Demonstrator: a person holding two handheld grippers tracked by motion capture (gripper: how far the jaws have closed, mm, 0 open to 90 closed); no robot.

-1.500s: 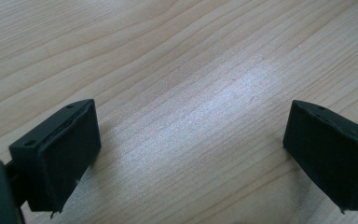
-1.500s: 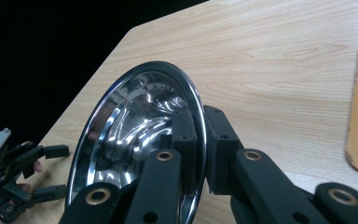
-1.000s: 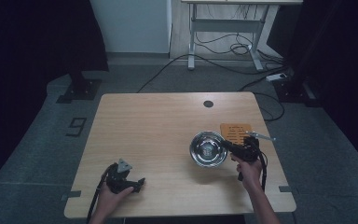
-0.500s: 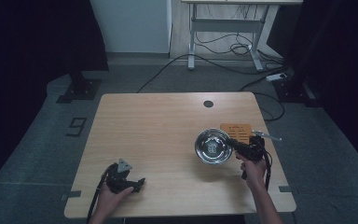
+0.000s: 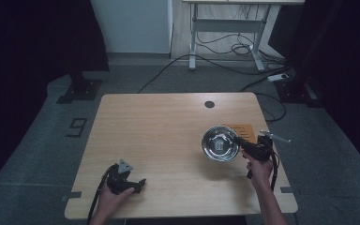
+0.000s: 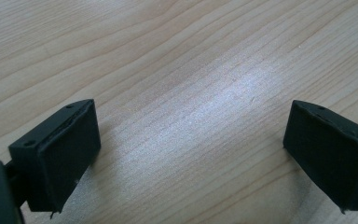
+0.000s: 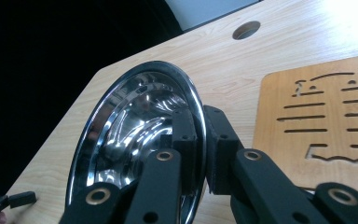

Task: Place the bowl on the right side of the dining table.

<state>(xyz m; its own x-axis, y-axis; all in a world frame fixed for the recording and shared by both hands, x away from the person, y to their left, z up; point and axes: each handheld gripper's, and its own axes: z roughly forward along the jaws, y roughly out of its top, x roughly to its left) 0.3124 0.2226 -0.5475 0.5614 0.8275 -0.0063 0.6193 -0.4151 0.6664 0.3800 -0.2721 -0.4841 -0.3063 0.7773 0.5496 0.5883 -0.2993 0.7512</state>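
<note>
Two grippers are seen on one light wooden table (image 5: 168, 126). At the near left edge, the left gripper (image 5: 139, 183) is rested with its jaws spread wide, nothing between them, and broad bare tabletop is left beyond it. Toward the right edge, one shiny round steel bowl (image 5: 219, 143), empty, is clamped by its rim in the right gripper (image 5: 240, 143), tilted, beside one flat slotted wooden board (image 5: 243, 131).

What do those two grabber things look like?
Both are black. The left gripper has a grey three-cornered plate on top, a black cable trailing off, and two blocky, flat-faced jaws. The right gripper has jointed black links with brass-coloured rivets and a black cable too. The forearms are bare, with no sleeves.
</note>
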